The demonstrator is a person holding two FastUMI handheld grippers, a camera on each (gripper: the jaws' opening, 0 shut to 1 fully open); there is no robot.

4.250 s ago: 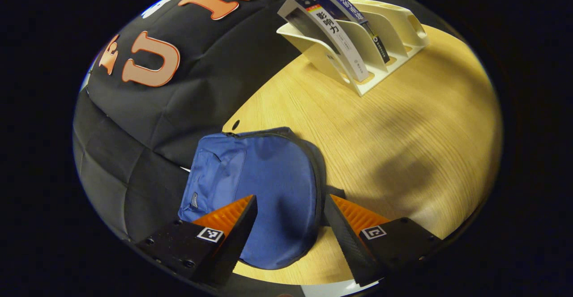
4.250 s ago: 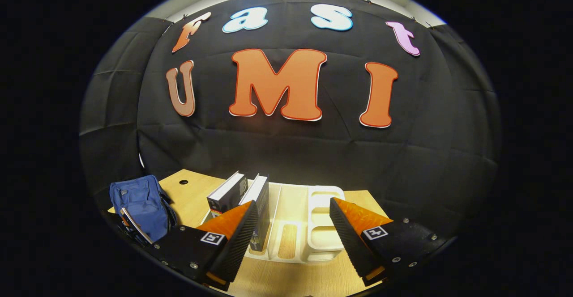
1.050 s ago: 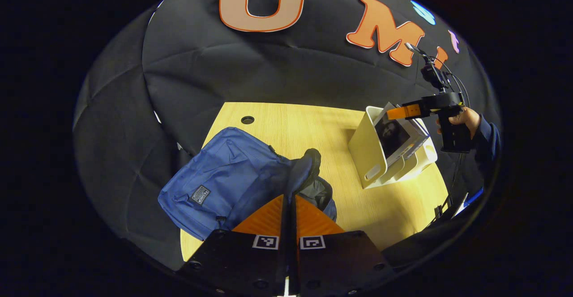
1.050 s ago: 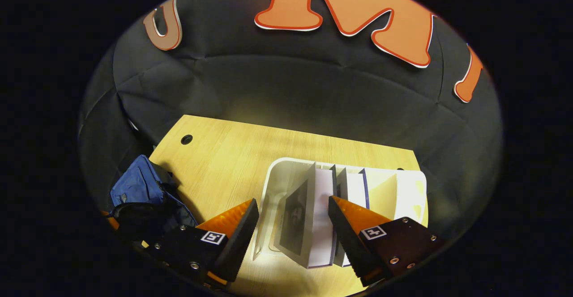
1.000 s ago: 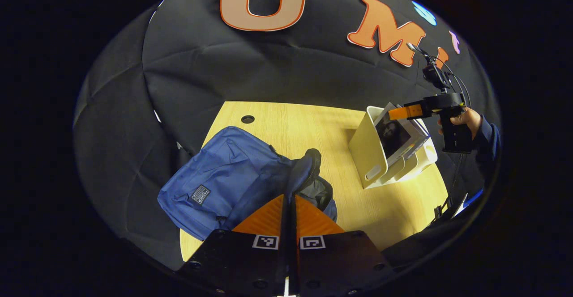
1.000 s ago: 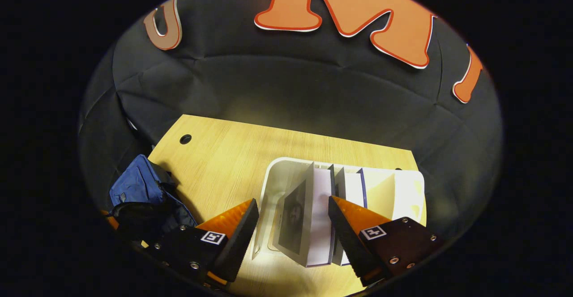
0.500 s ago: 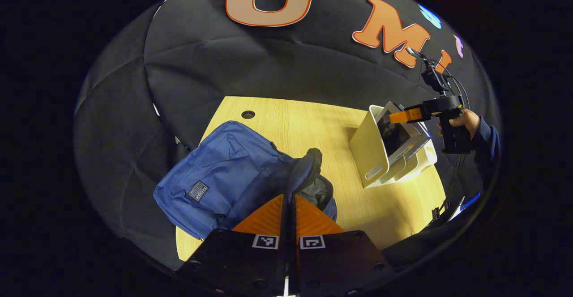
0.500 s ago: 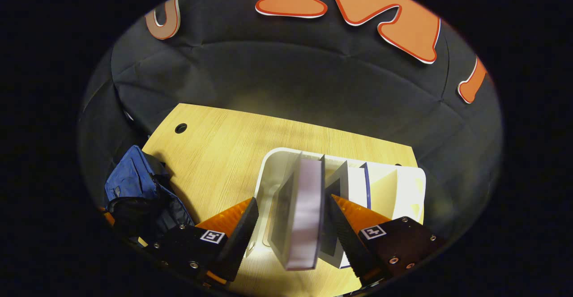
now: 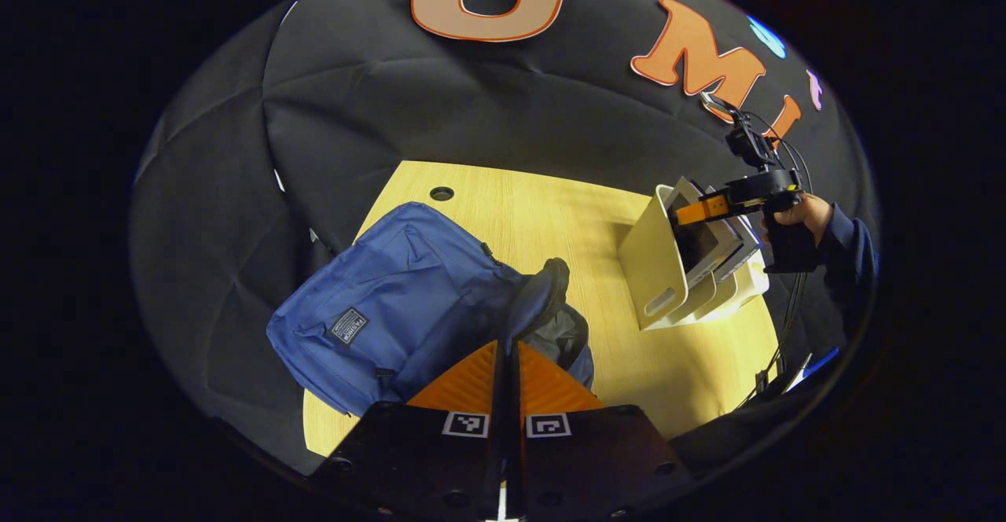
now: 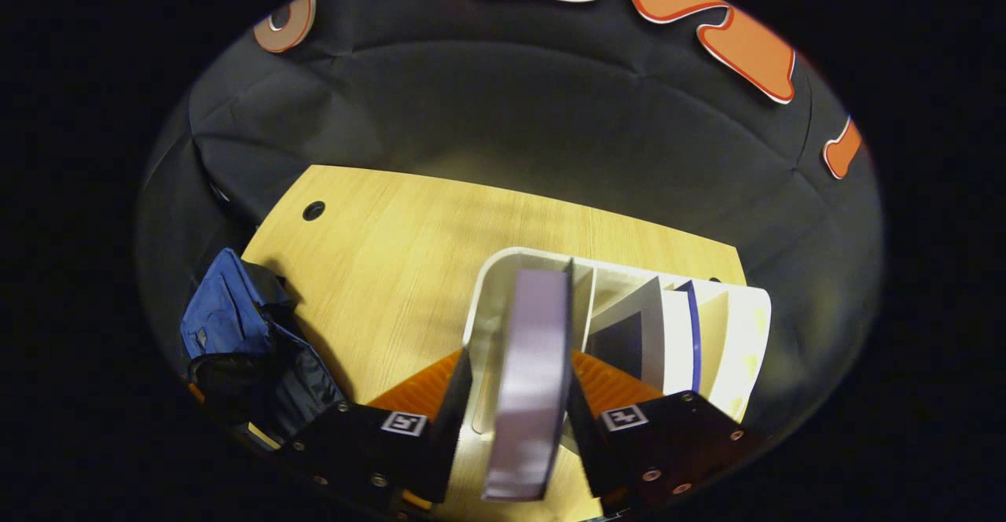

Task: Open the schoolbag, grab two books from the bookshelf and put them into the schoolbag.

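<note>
The wooden table stretches out ahead of both grippers, light-grained, with a small round hole near its far left corner. On it, just in front of the left gripper, lies the blue schoolbag, its top zipped open and the flap pulled up; the left gripper's two fingers are pressed together on the edge of that flap, holding it lifted so the dark inside shows just to the right of the fingertips. In the right gripper view the schoolbag sits low and well off to the left of the fingers.

The cream bookshelf stands directly ahead of the right gripper, dividers upright. The right gripper's fingers are clamped on either side of the first book, which stands on edge in the leftmost slot. The second book leans in the next slot, just to the right of the gripper.

From the left gripper view, the right gripper shows far off to the right, over the bookshelf, held by a hand in a dark sleeve.
</note>
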